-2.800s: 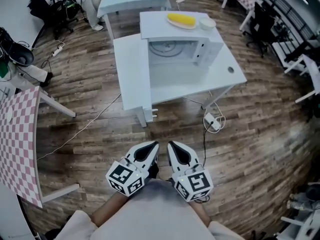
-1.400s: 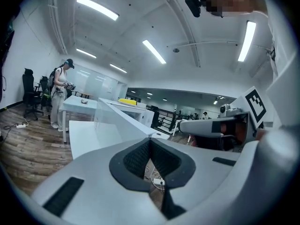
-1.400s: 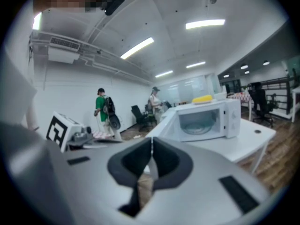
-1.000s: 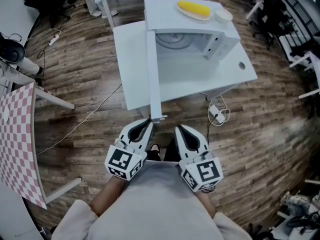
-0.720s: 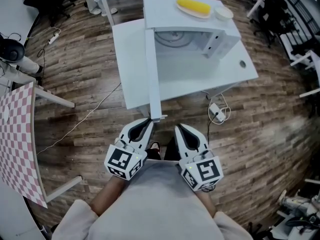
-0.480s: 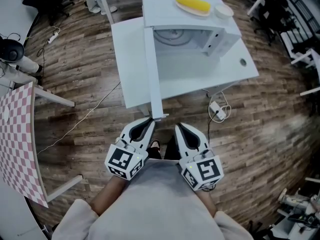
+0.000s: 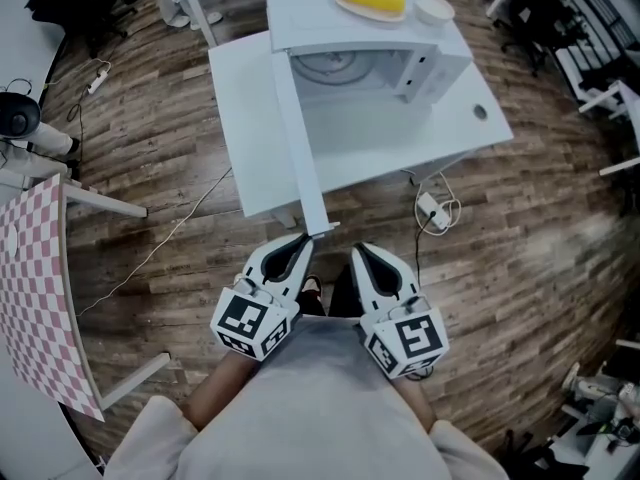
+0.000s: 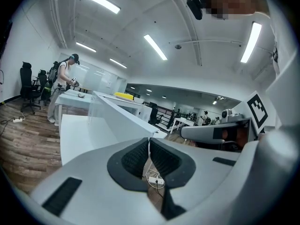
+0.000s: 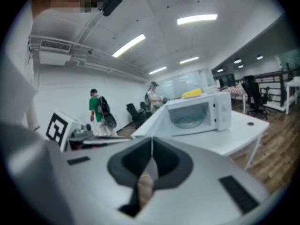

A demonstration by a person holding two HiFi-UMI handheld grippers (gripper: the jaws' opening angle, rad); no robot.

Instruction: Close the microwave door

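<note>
The white microwave stands on a white table, cavity and glass turntable exposed. Its door is swung wide open and sticks out past the table's front edge toward me. My left gripper is shut and empty, its tip just below the door's free end. My right gripper is beside it, also shut and empty, clear of the door. In the left gripper view the door rises just beyond the closed jaws. The right gripper view shows the microwave past the shut right gripper.
A plate with a yellow corn cob and a small bowl sit on the microwave's top. A power strip with cables lies on the wooden floor by the table leg. A checked table is at my left. A person stands in the background.
The view has moved closer to the microwave, so the open door's free end now sits just above my left gripper. Both grippers stay shut and side by side.
</note>
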